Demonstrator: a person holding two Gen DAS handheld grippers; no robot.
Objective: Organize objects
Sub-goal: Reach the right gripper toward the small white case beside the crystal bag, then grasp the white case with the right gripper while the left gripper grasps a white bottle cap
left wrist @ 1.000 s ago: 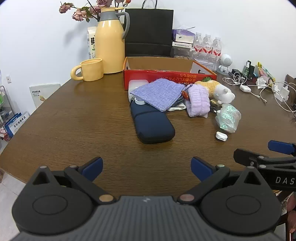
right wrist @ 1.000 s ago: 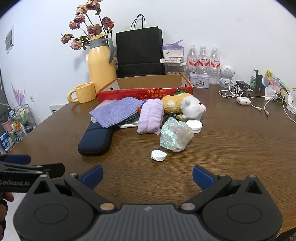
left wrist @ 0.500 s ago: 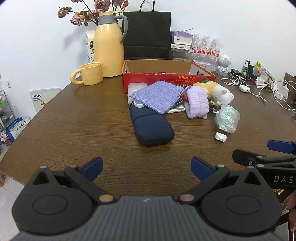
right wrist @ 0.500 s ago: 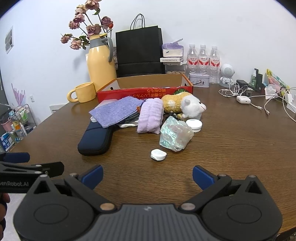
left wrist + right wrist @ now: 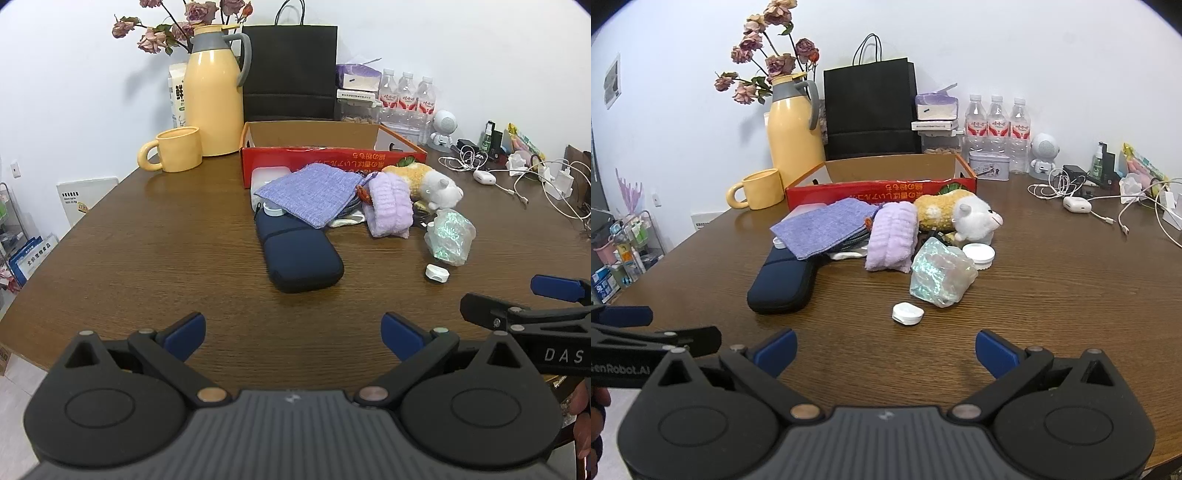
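Observation:
A pile of loose objects lies mid-table before an open red cardboard box (image 5: pixel 332 155) (image 5: pixel 882 186). In it are a navy zip case (image 5: pixel 299 254) (image 5: pixel 783 280), a purple-blue cloth (image 5: pixel 310 192) (image 5: pixel 827 227), a lilac towel roll (image 5: pixel 389 210) (image 5: pixel 892 236), a plush toy (image 5: pixel 424 181) (image 5: pixel 960 214), an iridescent wrapped lump (image 5: pixel 450 236) (image 5: pixel 942 273), a small white case (image 5: pixel 437 273) (image 5: pixel 907 313) and a white round lid (image 5: pixel 979 254). My left gripper (image 5: pixel 291 330) is open, short of the navy case. My right gripper (image 5: pixel 884 347) is open, just short of the small white case.
At the back stand a yellow jug with dried flowers (image 5: pixel 214 88), a yellow mug (image 5: pixel 173 149), a black paper bag (image 5: pixel 290 70), water bottles (image 5: pixel 406 96) and a small white robot figure (image 5: pixel 1045 151). Chargers and cables (image 5: pixel 517 177) sprawl at the right. The table edge runs along the left.
Both grippers have stayed open. The left view has drifted slightly, tilting up a little; the objects on the table have not moved.

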